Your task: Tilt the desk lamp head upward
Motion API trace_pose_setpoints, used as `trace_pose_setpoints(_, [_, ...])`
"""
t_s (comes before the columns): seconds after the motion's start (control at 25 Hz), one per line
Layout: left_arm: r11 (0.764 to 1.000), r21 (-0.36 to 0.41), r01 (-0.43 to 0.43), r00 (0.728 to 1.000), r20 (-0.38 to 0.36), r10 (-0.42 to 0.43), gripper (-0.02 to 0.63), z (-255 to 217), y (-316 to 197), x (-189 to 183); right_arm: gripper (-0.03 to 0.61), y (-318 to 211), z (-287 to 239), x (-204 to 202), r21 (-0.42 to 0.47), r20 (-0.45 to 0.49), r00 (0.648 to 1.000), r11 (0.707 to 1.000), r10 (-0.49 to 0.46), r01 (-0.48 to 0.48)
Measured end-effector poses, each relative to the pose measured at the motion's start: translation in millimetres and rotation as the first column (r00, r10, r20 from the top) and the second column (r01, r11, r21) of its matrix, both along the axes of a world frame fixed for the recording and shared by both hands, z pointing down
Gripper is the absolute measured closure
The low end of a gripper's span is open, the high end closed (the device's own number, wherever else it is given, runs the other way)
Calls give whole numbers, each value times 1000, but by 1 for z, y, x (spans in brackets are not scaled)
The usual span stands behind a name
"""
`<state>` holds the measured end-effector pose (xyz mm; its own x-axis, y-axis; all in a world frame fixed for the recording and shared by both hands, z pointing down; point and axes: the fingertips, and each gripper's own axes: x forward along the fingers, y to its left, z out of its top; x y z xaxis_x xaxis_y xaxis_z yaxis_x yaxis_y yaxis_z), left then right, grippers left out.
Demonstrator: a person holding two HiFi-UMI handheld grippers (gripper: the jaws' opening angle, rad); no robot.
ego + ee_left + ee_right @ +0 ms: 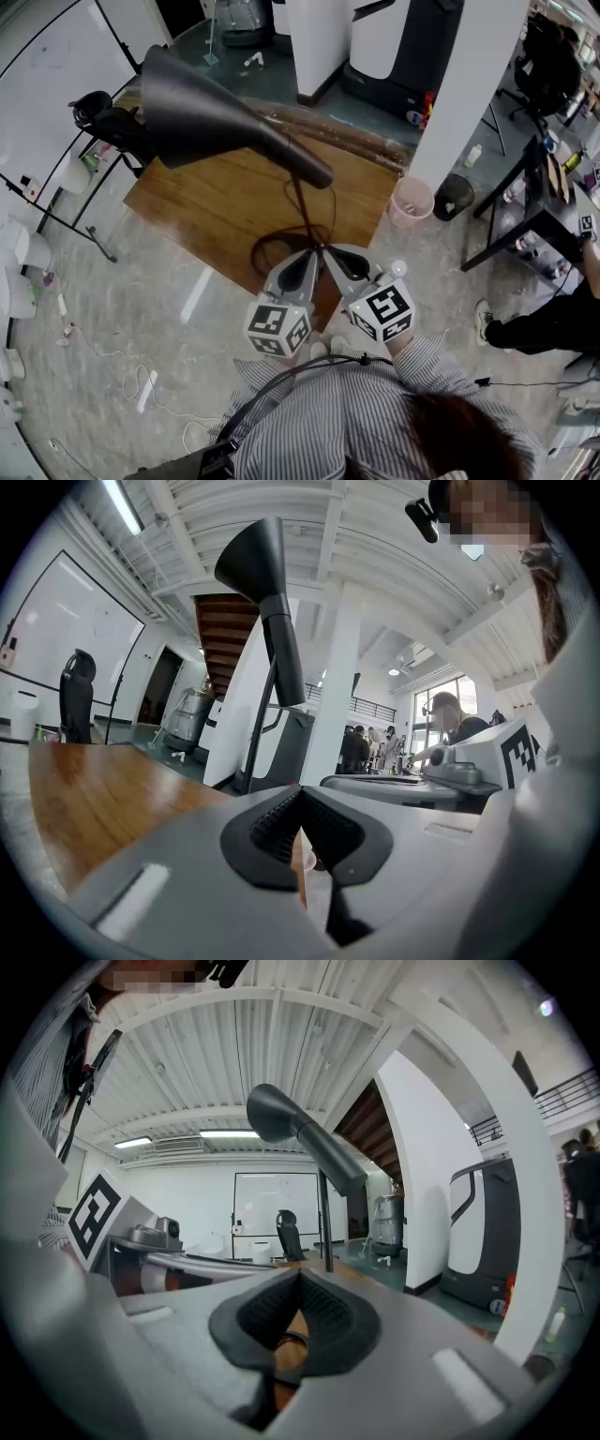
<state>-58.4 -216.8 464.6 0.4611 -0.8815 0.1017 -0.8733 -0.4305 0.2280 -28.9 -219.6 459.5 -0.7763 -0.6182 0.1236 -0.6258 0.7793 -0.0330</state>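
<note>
The desk lamp stands on a wooden table [206, 202]. Its dark cone head [202, 112] reaches up and left of a thin stem [302, 202], and its ring base [272, 248] rests near the table's front edge. My left gripper [310, 257] and right gripper [331, 257] are side by side just in front of the base, tips nearly touching each other. Both are shut with nothing between the pads, and neither touches the lamp. In the left gripper view the lamp head [255, 560] rises high above the shut left gripper [300, 795]. The right gripper view has the lamp head [295, 1133] above the shut right gripper [300, 1277].
A pink bin [411, 202] and a black bin [454, 195] stand on the floor right of the table. A black chair [101, 114] sits at the table's far left corner. White pillars [469, 84] rise behind, with a black desk [525, 220] and a seated person [553, 323] at the right.
</note>
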Motion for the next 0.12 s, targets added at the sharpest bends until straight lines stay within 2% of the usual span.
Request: trace_pose_setpoints(0.12, [1000, 3, 2, 1000, 3, -2, 609, 0, -1, -2, 577, -2, 1, 0, 1, -13, 1000, 1000, 6, -6])
